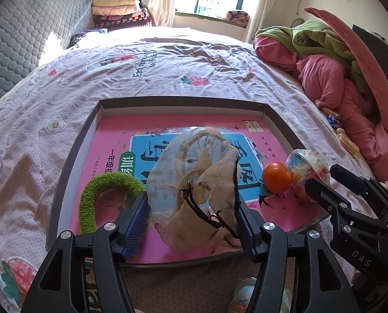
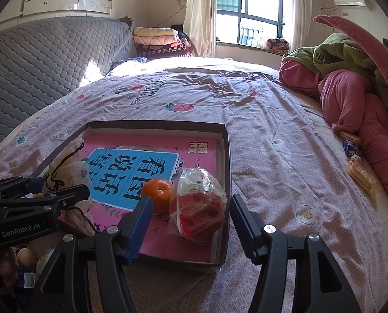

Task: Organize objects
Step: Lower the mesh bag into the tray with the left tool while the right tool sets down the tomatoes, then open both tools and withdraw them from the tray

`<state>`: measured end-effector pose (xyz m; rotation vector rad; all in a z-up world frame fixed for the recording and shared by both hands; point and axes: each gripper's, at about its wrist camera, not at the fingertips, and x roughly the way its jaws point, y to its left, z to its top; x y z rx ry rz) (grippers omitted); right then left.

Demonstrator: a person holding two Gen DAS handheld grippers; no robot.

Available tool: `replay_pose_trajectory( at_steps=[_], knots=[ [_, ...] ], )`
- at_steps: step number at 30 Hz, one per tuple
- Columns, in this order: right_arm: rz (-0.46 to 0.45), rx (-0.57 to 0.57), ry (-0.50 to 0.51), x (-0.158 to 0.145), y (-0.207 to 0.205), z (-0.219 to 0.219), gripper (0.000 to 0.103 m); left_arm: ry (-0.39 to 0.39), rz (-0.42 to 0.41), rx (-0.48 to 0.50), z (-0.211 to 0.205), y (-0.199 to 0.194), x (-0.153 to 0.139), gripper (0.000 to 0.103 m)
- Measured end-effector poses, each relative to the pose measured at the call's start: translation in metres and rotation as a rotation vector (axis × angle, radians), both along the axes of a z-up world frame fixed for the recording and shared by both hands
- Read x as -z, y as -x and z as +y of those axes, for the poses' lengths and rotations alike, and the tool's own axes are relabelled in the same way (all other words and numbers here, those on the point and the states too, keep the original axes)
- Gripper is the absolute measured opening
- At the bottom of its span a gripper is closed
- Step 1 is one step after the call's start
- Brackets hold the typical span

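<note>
Sheer beige cloth, a drawstring pouch (image 1: 194,182) with a dark cord, fills the space between the fingers of the left gripper (image 1: 194,224); the jaws stand wide and the pouch bulges between them, its cord lying against the right pad, though whether the pads truly press it cannot be told. It hangs over a shallow cardboard tray (image 1: 183,101) that sits on a bed (image 1: 167,65) covered with a pale flowered sheet. A pink book (image 1: 115,140) with a blue panel lines the tray floor. Just left of the pouch lies a fuzzy green ring (image 1: 89,200), partly hidden behind the left finger. To the right, an orange (image 1: 276,176) rests on the book, touching a clear bag of snacks (image 1: 307,168) at the tray's right side. The right gripper (image 2: 190,221) hovers at the tray's near right corner with its jaws spread and nothing between them; the orange sits just beyond its left finger, the snack bag lies between and ahead of the fingers, and the tray wall runs under the right one. Well apart on the right edge of the bed lie a heap of pink and green bedding (image 2: 350,83) and a few wrapped snacks (image 2: 360,172).
</note>
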<state>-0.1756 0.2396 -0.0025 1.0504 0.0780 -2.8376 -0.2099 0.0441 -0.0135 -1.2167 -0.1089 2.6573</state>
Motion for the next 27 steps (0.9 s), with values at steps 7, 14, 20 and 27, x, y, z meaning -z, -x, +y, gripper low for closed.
replay_pose_trajectory(
  at_steps=[7, 14, 20, 27],
  knots=[
    [-0.001, 0.001, 0.011, -0.002, 0.000, 0.003, 0.061, 0.004, -0.010, -0.009, 0.001, 0.001, -0.003, 0.070],
    [0.010, -0.004, 0.025, -0.008, -0.003, 0.005, 0.061, 0.008, 0.000, -0.005, 0.004, -0.001, -0.011, 0.073],
    [0.020, 0.007, 0.036, -0.012, -0.004, 0.009, 0.061, 0.007, 0.012, -0.012, 0.004, -0.005, -0.019, 0.074],
    [0.028, 0.014, 0.043, -0.015, -0.006, 0.013, 0.061, -0.002, 0.021, -0.012, 0.007, -0.005, -0.024, 0.077]
  ],
)
